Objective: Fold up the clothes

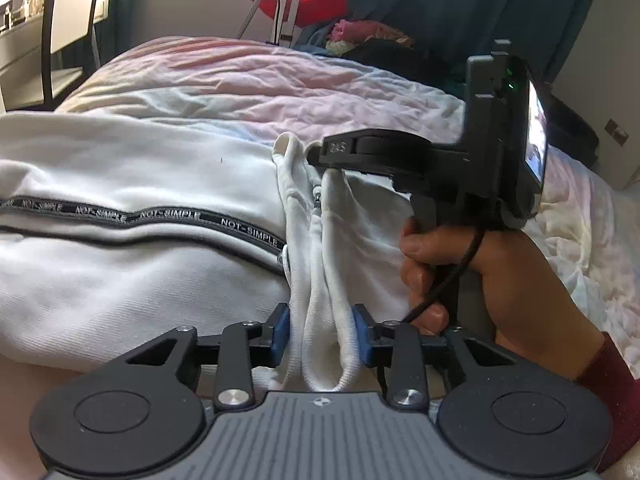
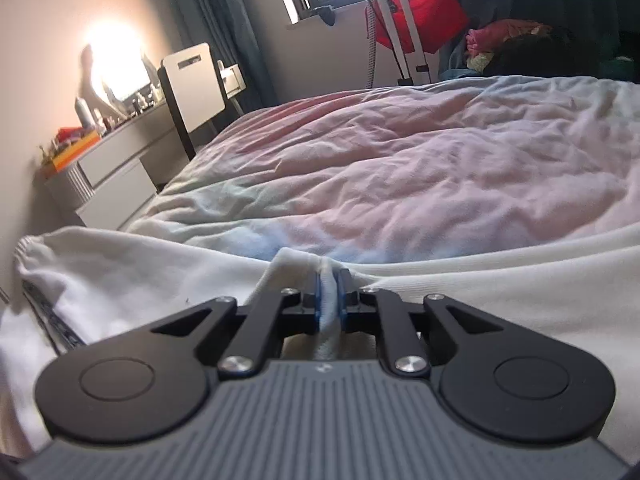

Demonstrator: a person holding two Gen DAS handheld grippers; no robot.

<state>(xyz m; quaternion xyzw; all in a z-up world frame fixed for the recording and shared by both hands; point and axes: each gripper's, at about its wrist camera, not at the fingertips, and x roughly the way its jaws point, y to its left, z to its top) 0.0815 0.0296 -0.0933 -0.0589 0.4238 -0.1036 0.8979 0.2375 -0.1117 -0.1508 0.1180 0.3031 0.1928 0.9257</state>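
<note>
While both claws pinch the waistband of white trousers lying on a bed, the left gripper and right gripper appear mid-fold (next, likely, carrying that edge across evenly).

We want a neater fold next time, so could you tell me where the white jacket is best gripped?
Grip the jacket at its thick ribbed edge, coming along the bed from the near side. That edge stands bunched up off the bed, so a claw can close around it, as the left claw and the right claw do.
</note>
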